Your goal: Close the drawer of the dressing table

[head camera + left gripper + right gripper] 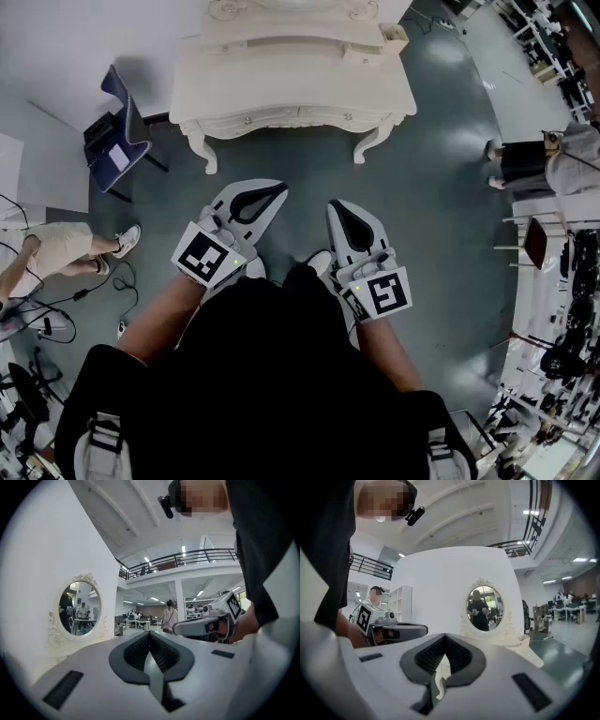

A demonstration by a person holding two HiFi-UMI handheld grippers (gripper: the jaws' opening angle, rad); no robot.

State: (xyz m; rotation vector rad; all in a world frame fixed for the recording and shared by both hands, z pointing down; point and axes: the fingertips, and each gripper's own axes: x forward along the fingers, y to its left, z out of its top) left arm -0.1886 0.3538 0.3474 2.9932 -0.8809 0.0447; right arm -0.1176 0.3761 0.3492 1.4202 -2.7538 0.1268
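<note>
The cream dressing table (291,89) stands against the wall at the top of the head view, a stretch of floor away from me. On its upper tier at the right, a small drawer (394,37) sticks out open; the right gripper view shows the same drawer (524,641) below the oval mirror (484,607). Its two wide front drawers look flush. My left gripper (273,194) and right gripper (336,208) are held side by side close to the body, pointing at the table. Both are shut with nothing between the jaws, as the left gripper view (150,634) and right gripper view (444,637) show.
A blue chair (117,141) stands left of the table. A seated person (56,248) and floor cables (84,295) are at the far left. Another person (544,159) and a wooden chair (534,239) are at the right. Grey floor lies between me and the table.
</note>
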